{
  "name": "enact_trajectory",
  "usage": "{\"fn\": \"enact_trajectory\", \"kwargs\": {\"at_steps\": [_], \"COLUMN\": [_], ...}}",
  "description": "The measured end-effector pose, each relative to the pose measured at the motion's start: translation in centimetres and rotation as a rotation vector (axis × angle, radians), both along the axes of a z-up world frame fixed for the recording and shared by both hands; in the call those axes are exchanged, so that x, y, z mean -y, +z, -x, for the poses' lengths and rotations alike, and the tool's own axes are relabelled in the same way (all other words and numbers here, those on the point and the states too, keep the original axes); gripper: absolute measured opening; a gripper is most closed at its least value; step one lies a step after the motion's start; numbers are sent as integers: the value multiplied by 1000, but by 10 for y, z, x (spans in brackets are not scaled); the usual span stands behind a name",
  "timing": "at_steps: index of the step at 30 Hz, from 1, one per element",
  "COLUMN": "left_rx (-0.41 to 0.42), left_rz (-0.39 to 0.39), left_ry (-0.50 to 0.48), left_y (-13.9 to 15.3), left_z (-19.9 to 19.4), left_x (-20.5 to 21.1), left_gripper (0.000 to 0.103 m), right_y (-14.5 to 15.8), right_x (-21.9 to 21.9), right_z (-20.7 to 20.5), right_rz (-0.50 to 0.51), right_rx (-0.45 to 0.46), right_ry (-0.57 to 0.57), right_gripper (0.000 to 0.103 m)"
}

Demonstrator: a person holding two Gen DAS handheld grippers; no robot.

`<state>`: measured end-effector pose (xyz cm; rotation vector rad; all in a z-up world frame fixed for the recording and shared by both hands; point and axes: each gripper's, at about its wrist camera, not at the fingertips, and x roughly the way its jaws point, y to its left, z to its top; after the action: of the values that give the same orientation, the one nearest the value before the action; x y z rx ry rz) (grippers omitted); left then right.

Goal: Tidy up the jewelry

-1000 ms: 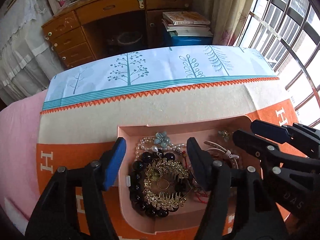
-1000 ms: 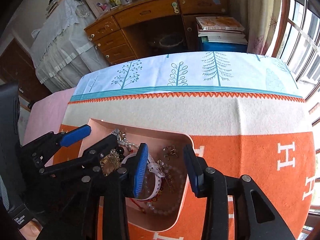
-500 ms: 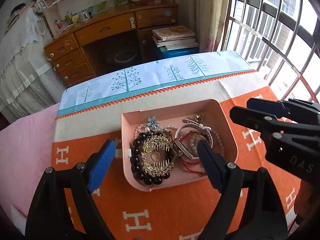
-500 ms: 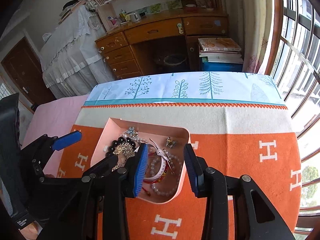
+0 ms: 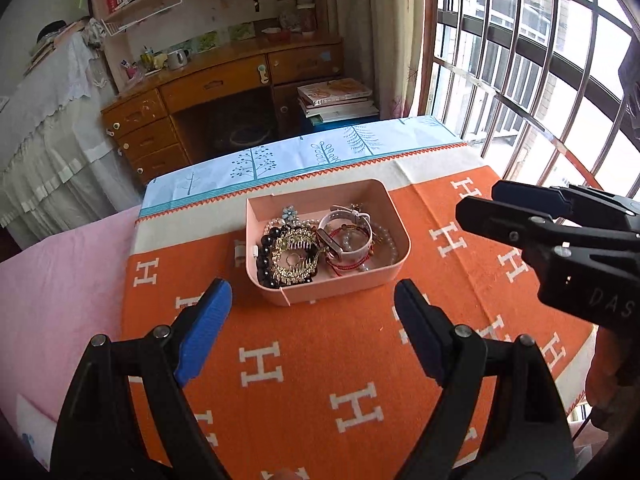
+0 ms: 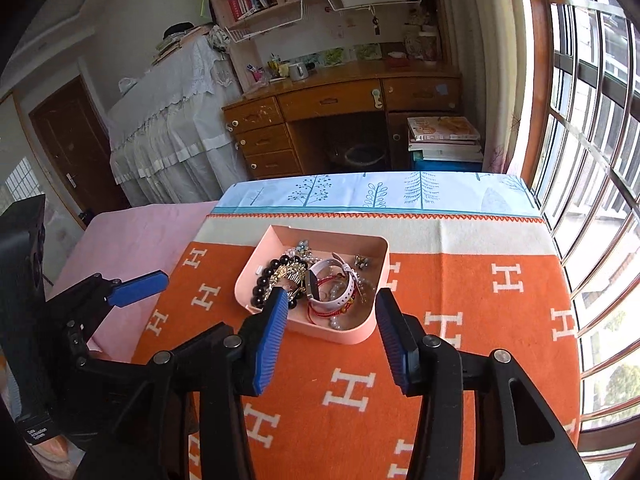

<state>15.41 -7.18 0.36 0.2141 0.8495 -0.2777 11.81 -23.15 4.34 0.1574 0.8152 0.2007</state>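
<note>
A pink tray (image 5: 352,284) sits on the orange blanket and holds a black bead bracelet (image 5: 265,258), a gold hair comb (image 5: 296,254), a white watch (image 5: 348,236), a red cord bracelet and pearls. It also shows in the right wrist view (image 6: 340,330). My left gripper (image 5: 312,320) is open and empty, well back from the tray's near edge. My right gripper (image 6: 330,338) is open and empty, above the tray's near edge; it also shows in the left wrist view (image 5: 496,204), to the right of the tray.
The orange blanket (image 5: 312,360) with white H letters covers the table, with a tree-print cloth (image 5: 280,160) at the far edge and pink cloth (image 5: 60,280) at the left. A wooden desk (image 6: 340,120), stacked books and a barred window (image 6: 592,160) lie beyond.
Both grippers have pulled back and up from the tray, which now looks smaller and further away. The left jaws have opened wider. The jewelry stays in the tray.
</note>
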Motion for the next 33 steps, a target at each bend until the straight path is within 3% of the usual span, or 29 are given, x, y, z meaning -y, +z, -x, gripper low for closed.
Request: {"fn": "enact_trajectory", "kwargs": {"at_steps": [7, 13, 19, 25, 29, 33], "left_rx": [21, 29, 9, 31, 46, 52], "left_rz": [33, -1, 32, 4, 21, 39], "left_ry": [23, 156, 260, 268, 273, 277], "left_y": [1, -30, -55, -59, -55, -53], "left_z": [63, 102, 128, 142, 145, 148], "left_x": [-16, -31, -45, -40, -38, -39], "left_gripper": [82, 82, 82, 82, 82, 82], "right_y": [-4, -30, -57, -51, -40, -38], "right_x": [8, 5, -18, -35, -36, -35], "right_z": [71, 131, 176, 191, 201, 202], "right_rz": [-46, -56, -37, -15, -9, -6], "right_rx": [20, 32, 35, 98, 163, 171], "right_ry": [-36, -61, -40, -31, -41, -40], "right_gripper": [54, 59, 59, 65, 74, 75]}}
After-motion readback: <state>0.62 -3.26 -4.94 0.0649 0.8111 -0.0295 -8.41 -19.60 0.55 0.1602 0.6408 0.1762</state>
